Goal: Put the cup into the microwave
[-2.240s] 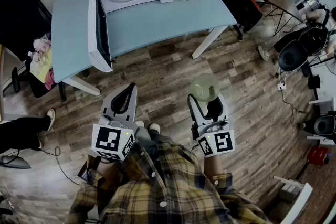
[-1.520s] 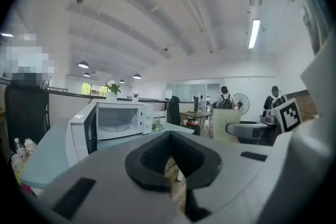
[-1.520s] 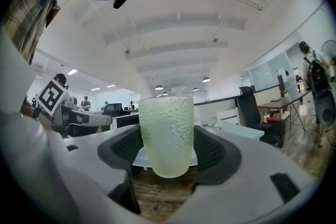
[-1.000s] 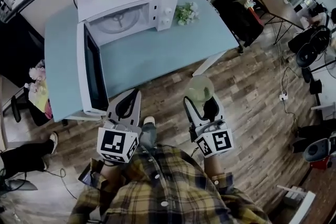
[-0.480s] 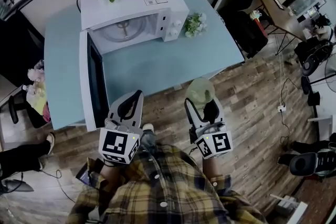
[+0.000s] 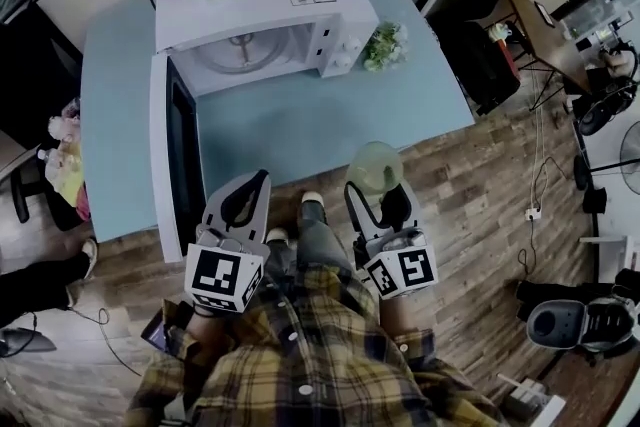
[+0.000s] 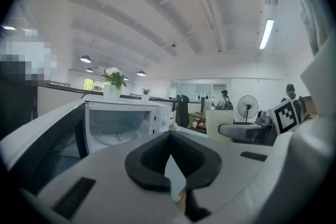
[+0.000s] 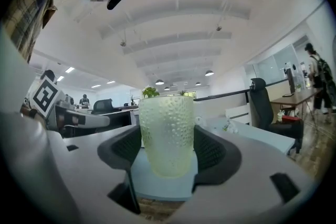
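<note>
Head view: near, right gripper [image 6: 378,195] held cup [image 6: 373,165] upright, clamped between jaws, over floor just short of worktop [image 6: 300,125]. Left gripper [image 6: 256,179] alongside, jaws together, empty. Far left, microwave [image 6: 262,10] stood with door [image 6: 172,155] open. Carry step in hand; next move likely called for reach forward-left into cavity.

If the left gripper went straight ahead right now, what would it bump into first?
The left gripper would probably hit the blue table first, though height is unclear. The microwave stands farther back on it.
</note>
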Available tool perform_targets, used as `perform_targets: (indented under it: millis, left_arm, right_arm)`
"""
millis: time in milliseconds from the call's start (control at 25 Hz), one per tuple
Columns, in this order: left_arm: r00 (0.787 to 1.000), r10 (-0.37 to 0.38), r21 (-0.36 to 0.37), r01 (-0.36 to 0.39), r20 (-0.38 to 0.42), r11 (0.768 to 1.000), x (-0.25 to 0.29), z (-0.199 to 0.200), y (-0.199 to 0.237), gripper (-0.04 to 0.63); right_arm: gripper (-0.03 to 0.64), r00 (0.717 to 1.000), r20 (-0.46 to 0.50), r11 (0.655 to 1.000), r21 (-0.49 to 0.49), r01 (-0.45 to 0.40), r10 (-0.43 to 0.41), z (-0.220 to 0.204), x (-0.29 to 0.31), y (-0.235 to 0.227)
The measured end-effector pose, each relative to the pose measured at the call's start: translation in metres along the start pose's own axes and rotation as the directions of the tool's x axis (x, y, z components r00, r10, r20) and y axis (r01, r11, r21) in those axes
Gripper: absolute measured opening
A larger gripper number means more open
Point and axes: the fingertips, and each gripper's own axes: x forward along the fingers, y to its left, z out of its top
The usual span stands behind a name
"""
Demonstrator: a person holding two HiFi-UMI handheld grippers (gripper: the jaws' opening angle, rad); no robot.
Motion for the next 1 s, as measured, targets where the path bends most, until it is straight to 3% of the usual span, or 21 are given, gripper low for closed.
perform_targets:
  millis: [440, 800, 1000]
  left_arm:
    - [0.981, 0.193, -0.065, -0.193, -0.007, 0.979, 0.028, 0.003, 0.041, -0.012]
    - [0.920, 0.391, -0.103, -0.388, 0.011, 0.916, 0.054, 0.022, 0.089, -0.012]
    - [0.874, 0.485, -0.107, -0.480, 0.027, 0.871, 0.058, 0.034, 0.108, -0.012]
  right_arm:
    - [0.314, 0.972, -0.058, 0.974, -0.011, -0.228, 0.227, 0.001, 0.093, -0.002]
    - [0.314, 0.899, -0.081, 0.901, -0.017, -0.434, 0.431, 0.009, 0.180, 0.001]
    - [0.314, 0.848, -0.073, 0.850, -0.017, -0.527, 0.525, 0.015, 0.216, 0.012]
